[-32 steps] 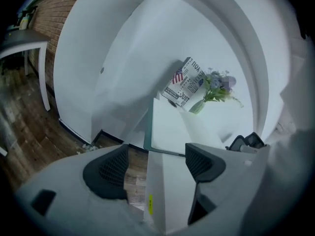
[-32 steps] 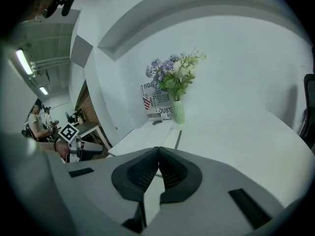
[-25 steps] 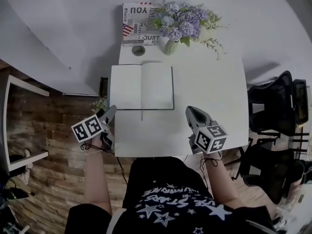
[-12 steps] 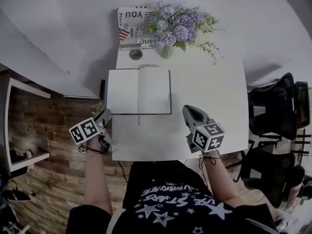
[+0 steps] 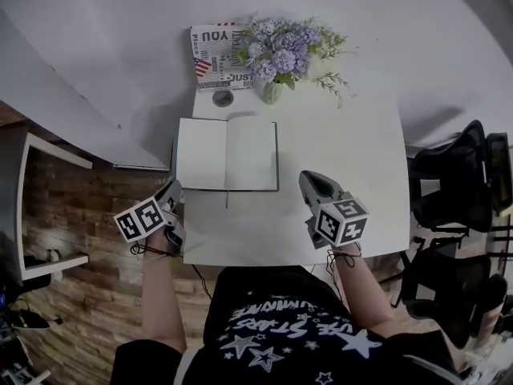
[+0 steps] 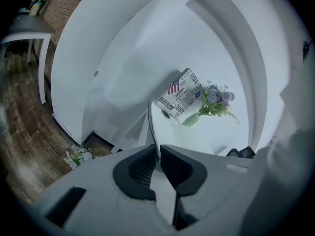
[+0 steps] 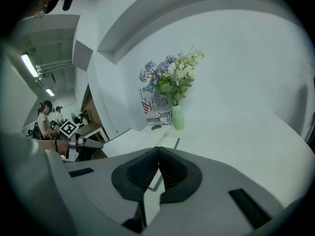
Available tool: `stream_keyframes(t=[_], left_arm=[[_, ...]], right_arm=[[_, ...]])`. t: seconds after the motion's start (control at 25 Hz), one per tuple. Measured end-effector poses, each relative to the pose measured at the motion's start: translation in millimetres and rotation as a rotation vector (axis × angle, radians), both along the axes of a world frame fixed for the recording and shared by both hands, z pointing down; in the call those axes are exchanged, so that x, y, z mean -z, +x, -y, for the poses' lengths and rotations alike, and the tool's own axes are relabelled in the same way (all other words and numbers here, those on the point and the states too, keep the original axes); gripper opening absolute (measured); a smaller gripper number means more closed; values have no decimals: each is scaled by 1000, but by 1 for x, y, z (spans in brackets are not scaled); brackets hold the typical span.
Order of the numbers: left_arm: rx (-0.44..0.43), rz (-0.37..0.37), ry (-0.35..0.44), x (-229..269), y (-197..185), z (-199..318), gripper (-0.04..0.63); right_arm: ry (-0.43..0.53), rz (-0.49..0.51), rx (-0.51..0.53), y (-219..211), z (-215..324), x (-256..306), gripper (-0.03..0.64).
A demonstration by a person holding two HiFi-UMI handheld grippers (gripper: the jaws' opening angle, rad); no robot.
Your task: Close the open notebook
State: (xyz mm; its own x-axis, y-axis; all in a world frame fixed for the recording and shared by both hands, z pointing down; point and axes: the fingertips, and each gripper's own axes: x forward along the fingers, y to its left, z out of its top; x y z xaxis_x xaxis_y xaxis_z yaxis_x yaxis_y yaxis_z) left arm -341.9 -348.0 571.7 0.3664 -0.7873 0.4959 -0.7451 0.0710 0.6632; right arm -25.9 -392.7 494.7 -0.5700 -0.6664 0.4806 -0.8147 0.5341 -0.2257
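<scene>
The open notebook (image 5: 227,155) lies flat on the white table (image 5: 345,151), blank pages up; it also shows in the right gripper view (image 7: 169,142). My left gripper (image 5: 171,188) is at its near left corner, by the table's left edge. In the left gripper view the pads of my left gripper (image 6: 158,154) are closed on a thin dark edge of the notebook (image 6: 151,127) that runs straight into the gap. My right gripper (image 5: 308,181) hovers over bare table to the right of the notebook's near right corner. In its own view my right gripper (image 7: 158,157) is shut and holds nothing.
A green vase of purple flowers (image 5: 276,54), a printed sign (image 5: 215,48) and a small round thing (image 5: 223,98) stand at the table's far side. Black chairs (image 5: 457,183) are to the right. Left of the table are a white partition and wooden floor (image 5: 80,215).
The left gripper's jaws have gone from wide open to closed at the notebook's near left corner. The right gripper has barely shifted. The notebook still lies flat.
</scene>
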Motion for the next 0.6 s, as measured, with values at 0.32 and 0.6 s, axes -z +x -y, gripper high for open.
stream_keyframes(t=[0.32,0.6], left_arm=[[-80,153,95,44,25,1,38],[-173,288,180,79,70,4,37]], right_arm=[[30,16,3,14,-4,12,3],[40,30,-9,32,-9,16,3]])
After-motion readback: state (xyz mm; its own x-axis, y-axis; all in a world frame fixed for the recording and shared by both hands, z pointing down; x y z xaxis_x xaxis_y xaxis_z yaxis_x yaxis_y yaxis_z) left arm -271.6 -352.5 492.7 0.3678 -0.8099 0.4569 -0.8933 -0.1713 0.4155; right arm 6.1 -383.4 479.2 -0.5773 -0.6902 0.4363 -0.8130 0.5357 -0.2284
